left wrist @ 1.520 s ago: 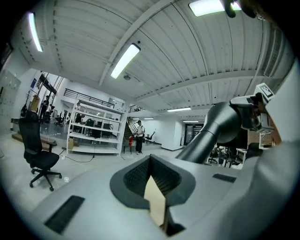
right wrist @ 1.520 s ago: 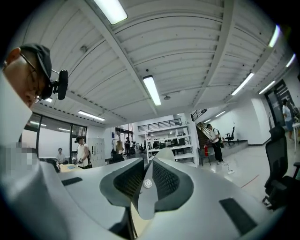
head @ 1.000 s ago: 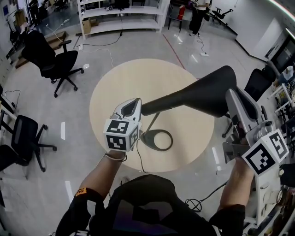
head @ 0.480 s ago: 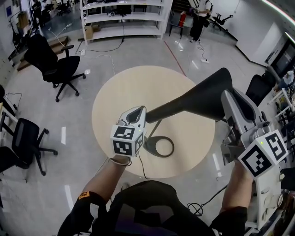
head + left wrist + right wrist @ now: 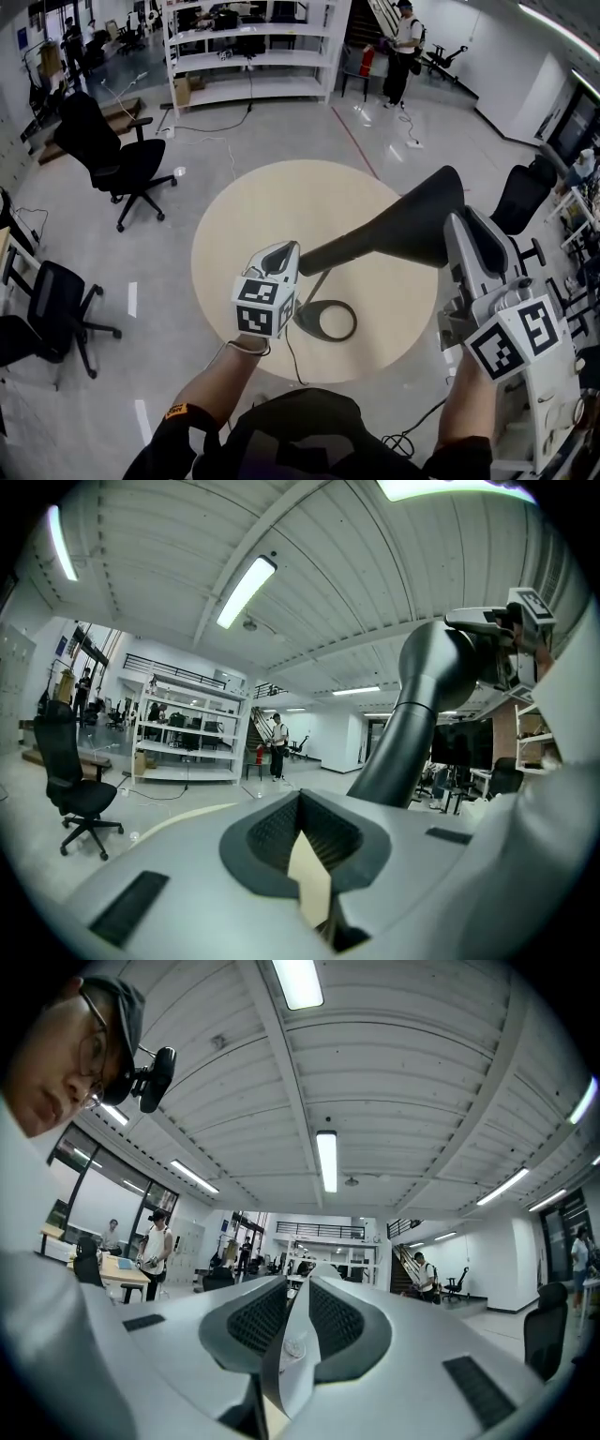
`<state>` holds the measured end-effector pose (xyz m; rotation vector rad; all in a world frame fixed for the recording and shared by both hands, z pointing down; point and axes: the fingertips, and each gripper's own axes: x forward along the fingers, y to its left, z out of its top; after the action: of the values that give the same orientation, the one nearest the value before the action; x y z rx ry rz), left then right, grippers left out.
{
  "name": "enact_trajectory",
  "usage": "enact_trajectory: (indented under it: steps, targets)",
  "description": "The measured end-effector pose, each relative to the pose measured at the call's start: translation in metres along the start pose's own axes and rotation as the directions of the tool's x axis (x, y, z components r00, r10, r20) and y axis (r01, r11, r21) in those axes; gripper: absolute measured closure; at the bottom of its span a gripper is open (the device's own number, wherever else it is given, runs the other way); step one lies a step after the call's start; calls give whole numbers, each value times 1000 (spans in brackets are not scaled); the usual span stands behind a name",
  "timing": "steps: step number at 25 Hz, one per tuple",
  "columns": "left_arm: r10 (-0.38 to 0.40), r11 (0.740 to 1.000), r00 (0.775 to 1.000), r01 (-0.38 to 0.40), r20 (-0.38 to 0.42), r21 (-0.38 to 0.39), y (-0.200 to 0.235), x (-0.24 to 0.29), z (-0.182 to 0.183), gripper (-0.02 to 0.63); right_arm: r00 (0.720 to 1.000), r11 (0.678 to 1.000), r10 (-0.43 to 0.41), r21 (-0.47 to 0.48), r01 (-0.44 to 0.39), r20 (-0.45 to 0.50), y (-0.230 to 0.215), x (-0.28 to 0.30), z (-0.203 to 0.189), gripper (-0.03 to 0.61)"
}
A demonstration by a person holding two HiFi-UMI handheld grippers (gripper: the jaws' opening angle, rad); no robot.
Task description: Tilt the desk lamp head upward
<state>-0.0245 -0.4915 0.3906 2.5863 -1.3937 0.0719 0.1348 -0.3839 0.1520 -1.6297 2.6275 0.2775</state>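
A black desk lamp stands on a round beige table (image 5: 253, 206), its ring base (image 5: 302, 317) near the front edge. The long lamp head (image 5: 394, 230) slants up to the right. My left gripper (image 5: 279, 248) is at the head's narrow lower end, jaws shut and empty. In the left gripper view the lamp head (image 5: 412, 714) rises just right of the left gripper (image 5: 302, 803). My right gripper (image 5: 459, 220) lies against the head's wide upper end. In the right gripper view the right gripper (image 5: 305, 1283) is shut on nothing and no lamp shows.
Black office chairs stand at the left (image 5: 117, 150), lower left (image 5: 47, 291) and right (image 5: 520, 197) of the table. White shelving (image 5: 253, 33) lines the far wall, and a person (image 5: 405, 37) stands beyond it. Cables trail over the floor.
The head view has shifted, so everything sits lower in the picture. The right gripper has drawn slightly left along the lamp head. Lamp and left gripper keep their places on the table.
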Motion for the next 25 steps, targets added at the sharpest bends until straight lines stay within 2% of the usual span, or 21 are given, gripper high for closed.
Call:
enact_trajectory:
  steps: [7,12,14,18,22,25]
  targets:
    - [-22,999,999,21,29,24,-8,-9,12,568,993,997,-71,47,66,99,-6,-28,-3,511]
    - [-42,998,997,39,69,42,-11,-26,17,568,974,980,-197,39,194,112,-7,-55,-36,511]
    - [-64,997,995,60,73,50,-15,-36,13,568,970,973,-230,53,226,77,-7,-63,-60,511]
    - [-108,993,993,105,37,59,-28,-50,-14,568,964,959,-261,95,266,-55,2,-68,-126,511]
    - [-149,986,989,150,-17,76,-43,-62,-44,568,947,949,-266,123,290,-181,32,-65,-190,512]
    - [-162,982,985,167,-58,88,-44,-70,-66,568,938,952,-242,127,279,-248,66,-58,-233,512]
